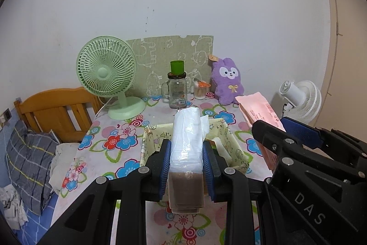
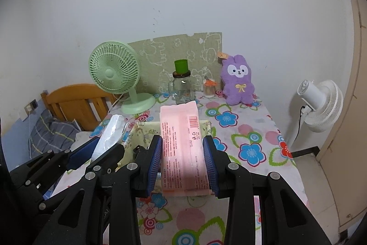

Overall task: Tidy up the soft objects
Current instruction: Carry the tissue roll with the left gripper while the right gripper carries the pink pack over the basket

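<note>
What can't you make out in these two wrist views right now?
- Inside of the fabric basket: left wrist view, blocked by the white pack in the left gripper; right wrist view, by the pink pack in the right gripper.
- Pink pack's print: too small to read.
- Bed: cut off by the fisheye edge.

Back of surface (image 2: pixel 263 130) blocked w/ green fan (image 2: pixel 114 75) at left, glass jar (image 2: pixel 182 86), swab pot (image 2: pixel 209 88) & purple plush (image 2: pixel 238 84) along wall, fabric bin (image 1: pixel 238 148) mid-surface just ahead of both jaws, free room on bare cloth to bin's right & near edge.
</note>
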### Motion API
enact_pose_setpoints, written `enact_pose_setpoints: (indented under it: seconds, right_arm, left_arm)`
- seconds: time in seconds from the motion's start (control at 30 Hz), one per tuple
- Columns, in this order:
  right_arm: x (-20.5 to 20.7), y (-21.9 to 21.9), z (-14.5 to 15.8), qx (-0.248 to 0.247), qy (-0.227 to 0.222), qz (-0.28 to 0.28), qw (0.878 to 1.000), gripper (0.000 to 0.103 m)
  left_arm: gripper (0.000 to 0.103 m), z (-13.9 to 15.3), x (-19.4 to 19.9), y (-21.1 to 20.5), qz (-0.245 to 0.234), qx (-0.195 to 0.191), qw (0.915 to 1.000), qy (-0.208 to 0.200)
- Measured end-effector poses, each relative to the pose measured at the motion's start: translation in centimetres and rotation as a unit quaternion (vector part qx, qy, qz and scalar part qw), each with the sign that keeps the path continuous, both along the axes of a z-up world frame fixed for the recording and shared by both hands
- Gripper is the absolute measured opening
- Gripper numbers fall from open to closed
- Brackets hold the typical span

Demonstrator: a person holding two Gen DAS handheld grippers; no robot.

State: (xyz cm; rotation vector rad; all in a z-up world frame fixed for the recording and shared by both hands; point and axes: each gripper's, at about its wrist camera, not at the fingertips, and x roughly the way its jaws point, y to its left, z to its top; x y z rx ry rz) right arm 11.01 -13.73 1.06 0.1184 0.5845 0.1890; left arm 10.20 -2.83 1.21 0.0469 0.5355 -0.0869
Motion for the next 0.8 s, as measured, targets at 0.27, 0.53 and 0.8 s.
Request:
enact_pose_setpoints:
  seconds: [0.27, 0.53, 0.8]
  right_arm:
    - [3.4, 0.3, -1.2, 0.001, 0.016, 0.003, 1.0, 0.04]
    - [6.1, 0.4, -2.5, 0.004, 0.028, 0.002, 1.0, 0.04]
    - [9.0, 0.8, -4.1, 0.002, 0.048, 0.006, 0.999, 0.04]
  left_arm:
    - [0.027, -0.9, 2.9, 0.2, 0.005, -0.001, 0.9999, 0.015]
    - [0.027, -2.0, 5.5, 0.4, 0.008, -0.003, 0.9996, 0.028]
    - [0.027, -3.6, 8.5, 1.0, 0.014, -0.013, 0.9986, 0.05]
